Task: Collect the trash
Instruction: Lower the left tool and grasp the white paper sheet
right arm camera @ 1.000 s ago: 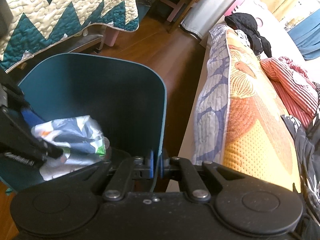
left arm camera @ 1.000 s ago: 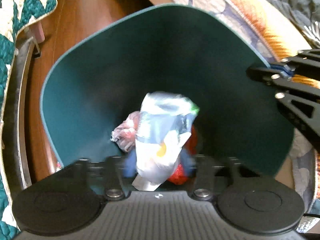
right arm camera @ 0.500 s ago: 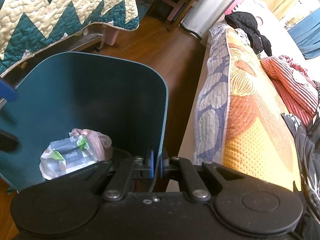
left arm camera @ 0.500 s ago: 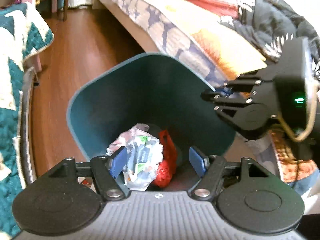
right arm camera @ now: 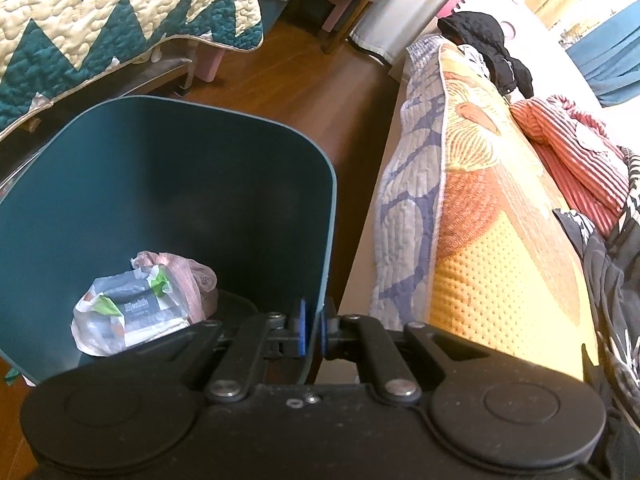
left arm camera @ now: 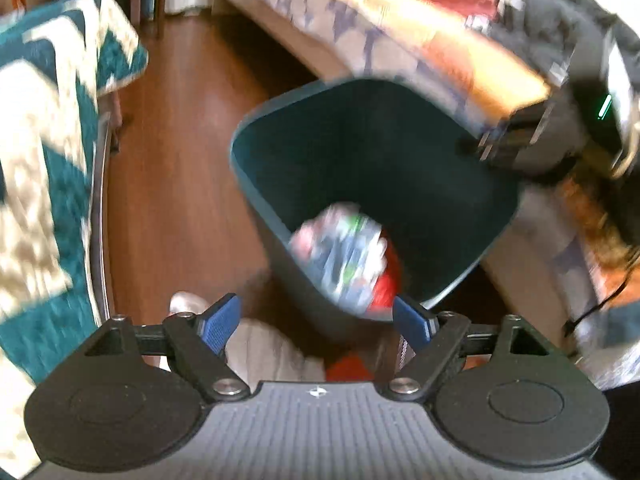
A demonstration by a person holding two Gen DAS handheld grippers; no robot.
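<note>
The mouth of the teal bin (right arm camera: 200, 184) is unobstructed from above; the crumpled wrapper (right arm camera: 132, 312) and pink bag (right arm camera: 188, 276) occupy only its bottom. The right gripper (right arm camera: 313, 330) clamps the near right rim, blocking that corner. A bed (right arm camera: 480, 220) stands just right of the bin. A quilt-covered bench (right arm camera: 100, 28) stands far left. Bare wooden floor (right arm camera: 320, 92) lies between them.
</note>
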